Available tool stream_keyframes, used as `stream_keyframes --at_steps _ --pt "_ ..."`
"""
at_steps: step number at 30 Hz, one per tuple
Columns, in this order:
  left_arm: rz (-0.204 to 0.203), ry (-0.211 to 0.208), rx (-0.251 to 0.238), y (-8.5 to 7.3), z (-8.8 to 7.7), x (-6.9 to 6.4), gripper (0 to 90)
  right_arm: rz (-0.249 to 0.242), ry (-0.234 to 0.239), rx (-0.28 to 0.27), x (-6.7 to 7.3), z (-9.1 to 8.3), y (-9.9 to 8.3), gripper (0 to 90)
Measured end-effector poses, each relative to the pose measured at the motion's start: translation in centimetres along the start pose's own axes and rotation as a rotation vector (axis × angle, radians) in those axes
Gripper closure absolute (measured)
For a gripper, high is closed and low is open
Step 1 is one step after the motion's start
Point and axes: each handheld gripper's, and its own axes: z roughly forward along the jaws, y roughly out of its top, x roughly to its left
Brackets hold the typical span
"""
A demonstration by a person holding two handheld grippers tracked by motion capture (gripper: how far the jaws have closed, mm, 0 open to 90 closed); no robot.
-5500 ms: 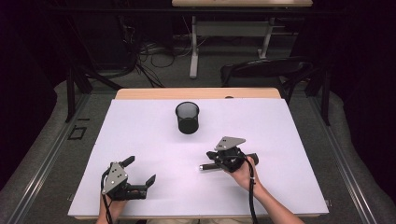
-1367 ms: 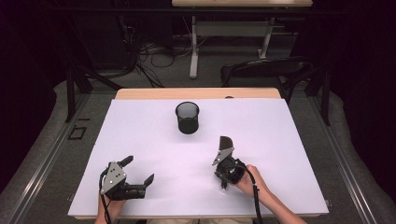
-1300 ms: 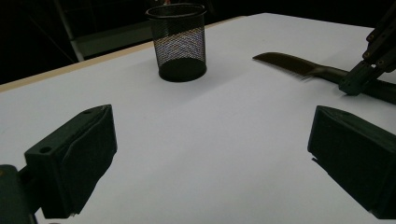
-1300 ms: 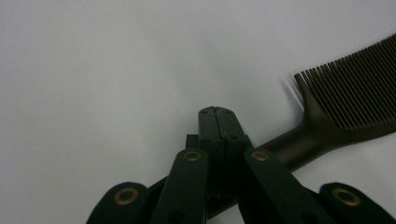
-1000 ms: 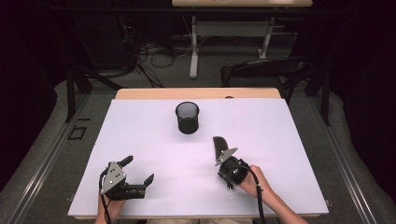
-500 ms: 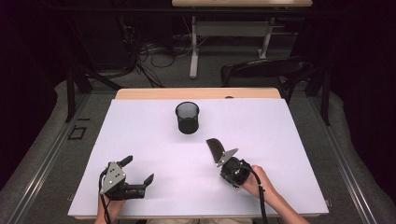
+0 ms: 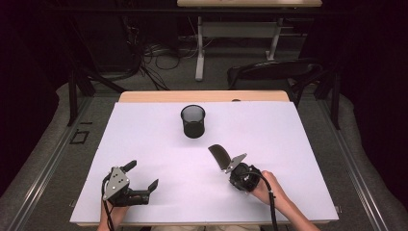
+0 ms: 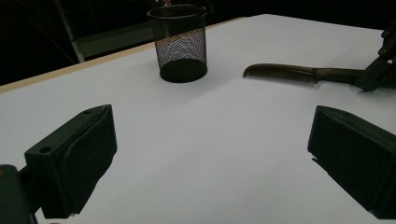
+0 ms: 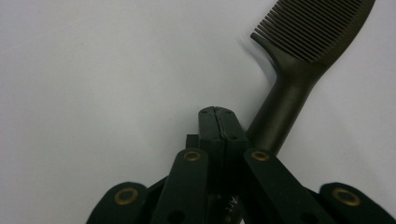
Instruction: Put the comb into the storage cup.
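A dark comb (image 7: 219, 155) lies flat on the white table (image 7: 144, 134), its toothed head pointing up-left toward a black mesh cup (image 7: 193, 121). My right gripper (image 7: 231, 169) sits at the comb's handle end. In the right gripper view its jaws are pressed together (image 9: 215, 115) with nothing between them, and the comb's handle (image 9: 280, 109) runs along their right side, touching. My left gripper (image 7: 142, 175) rests at the near left, open and holding nothing. In the left gripper view (image 8: 215, 158) the cup (image 8: 180, 42) and comb (image 8: 289, 73) lie ahead.
The table's wooden far edge (image 7: 202, 96) borders a dark floor with cables and a chair (image 7: 274, 72) behind. Broad bare white surface lies left of the cup and between the two grippers.
The right gripper and comb have swung counter-clockwise, and the comb's head has moved left toward the cup. The right hand has slid slightly toward the near right. The left gripper has stayed still.
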Motion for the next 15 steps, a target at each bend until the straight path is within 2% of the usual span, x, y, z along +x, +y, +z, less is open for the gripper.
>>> stream_keyframes --at_steps 15 --pt "-0.001 0.001 0.000 -0.01 -0.06 0.04 1.6 0.000 0.004 0.036 -0.29 -0.55 -0.52 90.0"
